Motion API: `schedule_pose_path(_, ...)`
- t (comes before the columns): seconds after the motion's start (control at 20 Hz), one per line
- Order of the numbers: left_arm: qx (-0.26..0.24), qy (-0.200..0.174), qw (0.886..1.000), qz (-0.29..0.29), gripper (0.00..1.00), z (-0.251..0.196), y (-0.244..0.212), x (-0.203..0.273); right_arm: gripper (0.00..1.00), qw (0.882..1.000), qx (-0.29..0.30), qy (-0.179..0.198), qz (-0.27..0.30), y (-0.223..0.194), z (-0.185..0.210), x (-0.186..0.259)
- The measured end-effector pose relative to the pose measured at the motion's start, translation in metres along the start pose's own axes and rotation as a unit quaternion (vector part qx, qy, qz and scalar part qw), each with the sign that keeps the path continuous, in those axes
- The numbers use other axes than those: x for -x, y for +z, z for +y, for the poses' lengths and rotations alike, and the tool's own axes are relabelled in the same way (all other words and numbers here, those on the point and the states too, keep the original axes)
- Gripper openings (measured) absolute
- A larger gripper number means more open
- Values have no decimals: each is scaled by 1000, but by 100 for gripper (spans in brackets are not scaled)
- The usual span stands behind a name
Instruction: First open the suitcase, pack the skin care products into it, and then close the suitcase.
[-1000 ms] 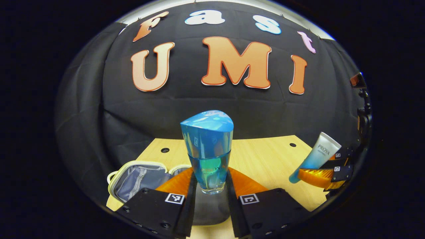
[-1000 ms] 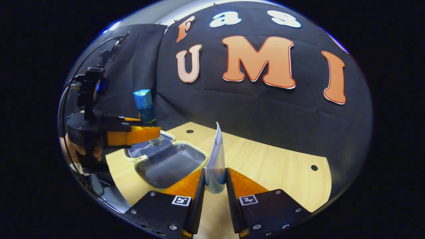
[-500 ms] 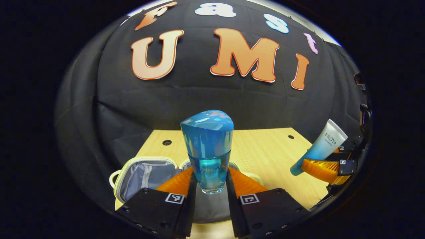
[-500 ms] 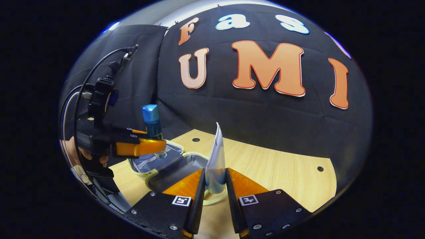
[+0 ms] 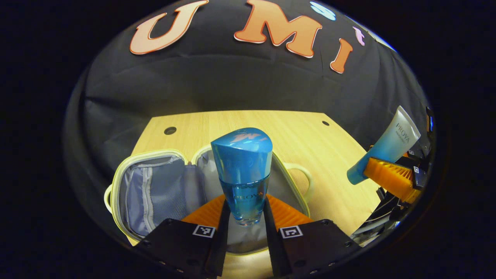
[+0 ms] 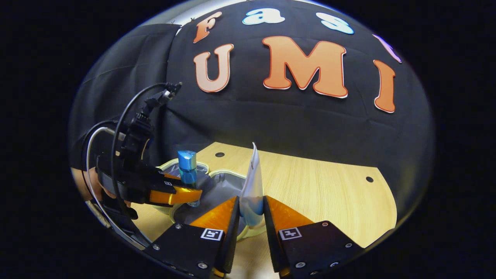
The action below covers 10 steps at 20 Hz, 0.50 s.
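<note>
1. Your left tongs (image 5: 245,217) clamp the blue bottle (image 5: 243,174) upright, cap up, above the open suitcase (image 5: 155,190) on the bench (image 5: 333,182).
2. Your right tongs (image 6: 251,217) clamp the tube (image 6: 252,186), its crimped end up, over the suitcase's near edge.

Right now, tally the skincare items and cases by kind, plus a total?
Blue glass bottle with blue cap: 1
White-to-blue squeeze tube: 1
Open grey-lined suitcase with pale yellow rim: 1
Total: 3
</note>
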<state>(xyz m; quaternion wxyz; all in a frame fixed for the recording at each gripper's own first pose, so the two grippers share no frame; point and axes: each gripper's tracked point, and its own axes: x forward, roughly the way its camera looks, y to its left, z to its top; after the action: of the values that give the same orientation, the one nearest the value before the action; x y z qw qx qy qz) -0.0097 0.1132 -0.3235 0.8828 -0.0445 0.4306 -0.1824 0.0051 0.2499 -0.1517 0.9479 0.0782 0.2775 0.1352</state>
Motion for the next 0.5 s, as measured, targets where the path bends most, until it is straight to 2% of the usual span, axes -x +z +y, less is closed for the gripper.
schedule_pose_path(0.3, 19, -18, 997, 76, 46, -9, -21, -23, 38, 999, -4, -5, 34, -20, 8, 0)
schedule_pose_path(0.5, 43, -6, 991, 126, 46, -14, -38, -28, 38, 999, -3, 4, 41, -25, 11, -7)
